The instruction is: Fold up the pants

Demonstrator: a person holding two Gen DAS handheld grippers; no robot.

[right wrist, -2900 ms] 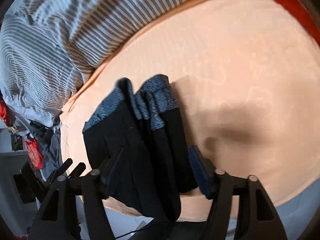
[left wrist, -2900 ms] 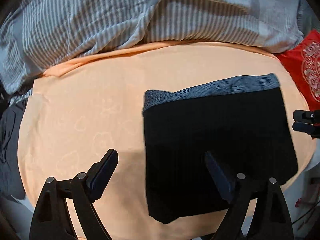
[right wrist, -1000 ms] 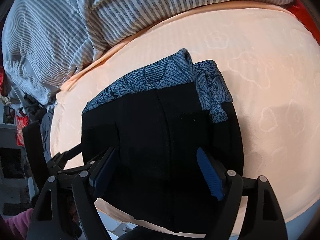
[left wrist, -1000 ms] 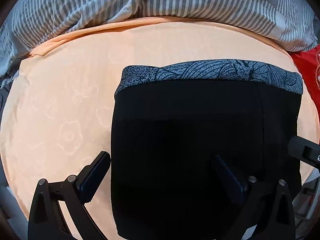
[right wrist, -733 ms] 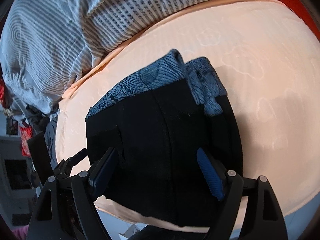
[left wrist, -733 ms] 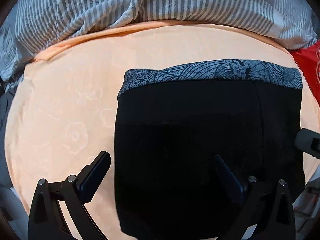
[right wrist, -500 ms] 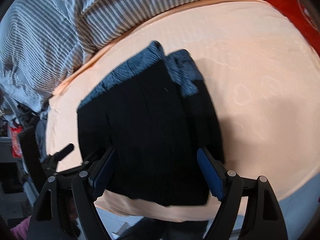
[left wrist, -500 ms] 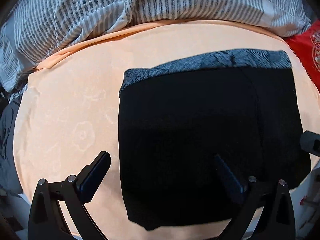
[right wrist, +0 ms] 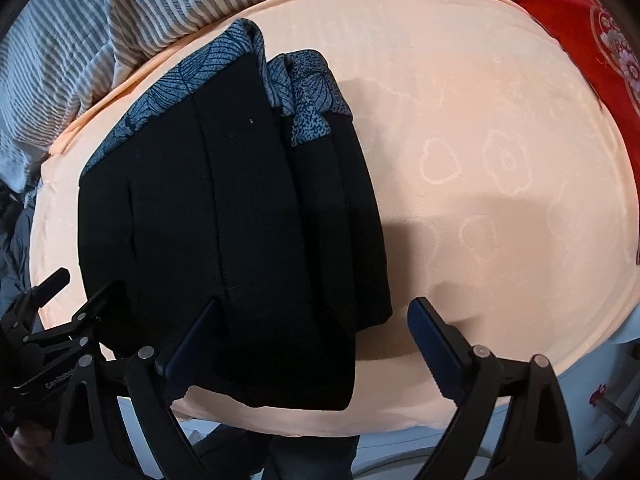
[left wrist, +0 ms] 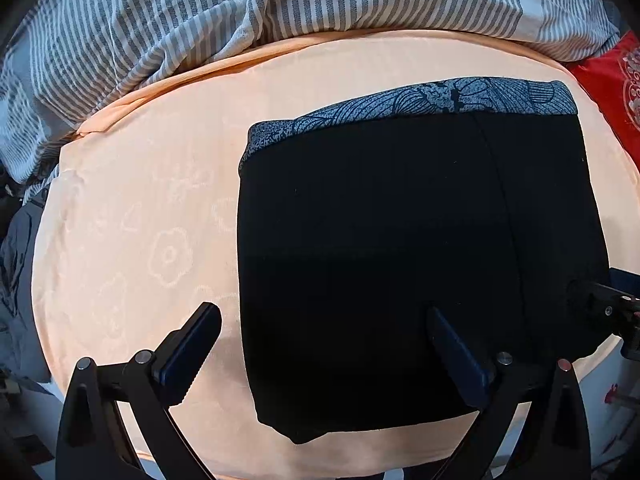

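Peach flower-embossed bedsheet (left wrist: 132, 240) under black folded pants with blue patterned waistband (left wrist: 400, 248); left gripper (left wrist: 320, 344) spread wide; right gripper (right wrist: 308, 344) just widened, clamping nothing; folding seemingly finished; next, lift both clear.

Black pants (left wrist: 400, 248) with blue-grey leaf-print waistband (left wrist: 420, 102); peach flower-embossed sheet (left wrist: 152, 220); grey-white striped duvet (left wrist: 200, 12).

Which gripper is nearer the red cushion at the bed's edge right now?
Right. The right gripper hangs open over the folded pants' edge on the red cushion's side; the left gripper straddles their opposite edge, farther away.
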